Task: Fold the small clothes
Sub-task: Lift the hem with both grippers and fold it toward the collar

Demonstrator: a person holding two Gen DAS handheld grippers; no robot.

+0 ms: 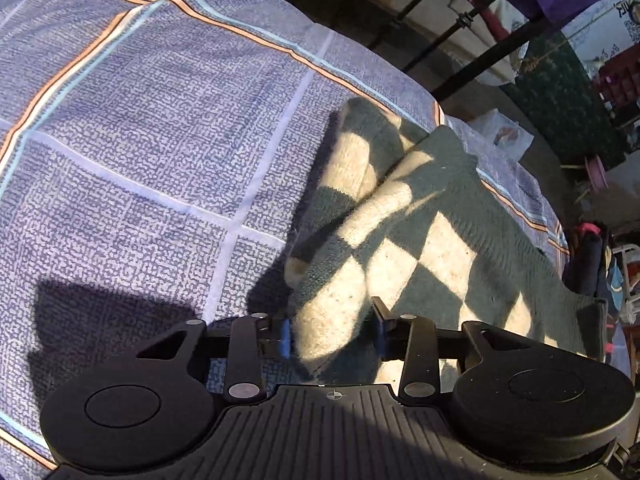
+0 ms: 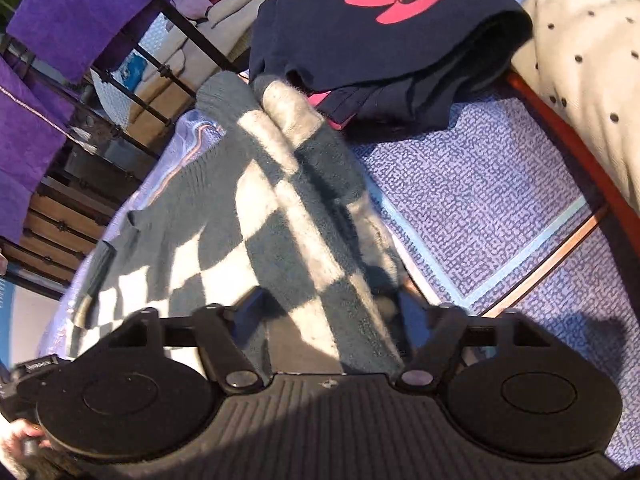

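Observation:
A green and cream checkered sweater (image 1: 440,216) lies on the blue patterned bedsheet (image 1: 152,120), its sleeves folded in over the body. My left gripper (image 1: 332,332) is open with a folded sleeve end between its blue-padded fingers (image 1: 285,340). In the right wrist view the same sweater (image 2: 248,232) stretches away from me. My right gripper (image 2: 332,312) is open, its fingers either side of the sweater's near edge, over the fabric.
A folded navy garment with a pink print (image 2: 380,32) and a cream dotted garment (image 2: 588,56) lie at the far side of the bed (image 2: 500,200). A black metal bed frame (image 1: 472,12) with purple towels (image 2: 76,12) stands beyond the mattress edge.

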